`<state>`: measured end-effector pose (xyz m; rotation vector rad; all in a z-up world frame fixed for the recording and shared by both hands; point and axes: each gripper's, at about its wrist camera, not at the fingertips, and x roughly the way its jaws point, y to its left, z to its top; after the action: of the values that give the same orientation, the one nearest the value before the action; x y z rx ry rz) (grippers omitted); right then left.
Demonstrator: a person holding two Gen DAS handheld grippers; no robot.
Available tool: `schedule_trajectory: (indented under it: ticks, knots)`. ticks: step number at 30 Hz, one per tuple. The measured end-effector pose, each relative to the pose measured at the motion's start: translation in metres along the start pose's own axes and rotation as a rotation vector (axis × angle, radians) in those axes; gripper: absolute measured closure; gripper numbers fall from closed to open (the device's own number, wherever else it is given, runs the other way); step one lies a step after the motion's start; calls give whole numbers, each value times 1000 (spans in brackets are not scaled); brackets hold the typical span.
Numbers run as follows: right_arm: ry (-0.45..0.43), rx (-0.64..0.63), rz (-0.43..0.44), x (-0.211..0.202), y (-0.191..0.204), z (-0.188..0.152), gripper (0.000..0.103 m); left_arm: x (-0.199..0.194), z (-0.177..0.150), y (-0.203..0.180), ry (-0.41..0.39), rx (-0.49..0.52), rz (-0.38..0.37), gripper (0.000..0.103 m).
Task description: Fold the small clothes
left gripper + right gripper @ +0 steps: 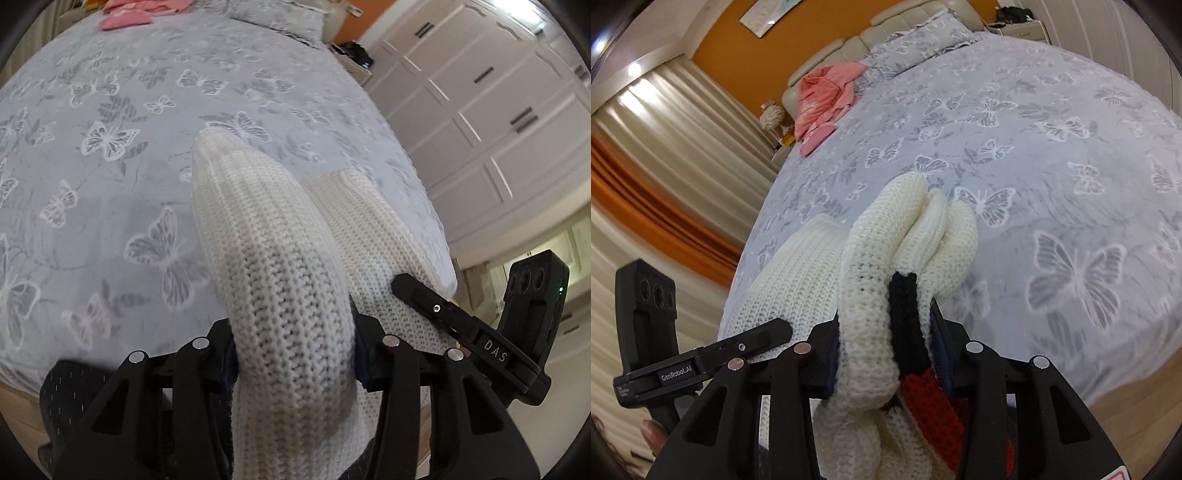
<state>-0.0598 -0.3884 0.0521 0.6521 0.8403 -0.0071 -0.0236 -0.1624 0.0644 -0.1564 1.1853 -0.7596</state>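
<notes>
A: Item one, left gripper [293, 350]?
B: Jaws clenched on a fold of the white knit [273, 258], which bulges forward out of them.

A: Item two, right gripper [886, 354]?
B: Jaws clenched on a bunched roll of the same knit [882, 266], with a black and red band [908, 325] pinched between them.

A: Location of the knit?
B: Held up by both grippers over the near edge of the bed [110, 155]; whether its far end touches the cover I cannot tell.

A: Beyond it?
B: Grey butterfly cover [1052, 155]; pink clothes [823, 99] at the far corner beside the pillows [916, 40]; white wardrobe [480, 122] past one side edge; curtains [676, 147] past the other.
</notes>
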Motion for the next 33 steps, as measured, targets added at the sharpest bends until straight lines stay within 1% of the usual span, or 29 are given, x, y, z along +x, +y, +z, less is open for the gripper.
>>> schedule_trajectory:
  ticks: [3,7,9,14,17,21,25,27,29,30,31,32,33]
  knots:
    - [7,-23,5,-17,12,-20,65,-17,-18,-8,-6,16,0,58]
    - [-10,-54,27,-35,32,-34,65,-49,-35,-7,-46,14,-10,58]
    - [-25,-87,41,-42,47,-35,65,-67,-40,-5,-75,4,-18,58]
    - [-71,-157,70,-54,89,-30,66,-107,-36,2,-157,18,-13,58]
    - [-108,-203,92,-58,116,-16,67,-134,-26,8,-218,32,-6,58]
    - [-164,-274,118,-60,158,7,67,-174,-2,17,-320,64,10,58]
    - [-222,-346,143,-55,200,35,69,-204,23,26,-410,110,35,57]
    - [-246,-375,156,-47,220,48,69,-217,36,37,-451,119,42,57]
    - [-264,-384,163,-37,231,58,73,-224,48,51,-480,123,41,57]
    - [-268,-387,166,-25,236,64,77,-224,56,64,-483,117,46,56]
    - [-265,-385,170,-13,237,68,83,-220,63,77,-479,110,55,54]
    - [-257,-380,173,1,235,71,83,-210,72,97,-476,104,79,50]
    - [-238,-386,177,25,231,73,81,-200,76,112,-472,98,104,43]
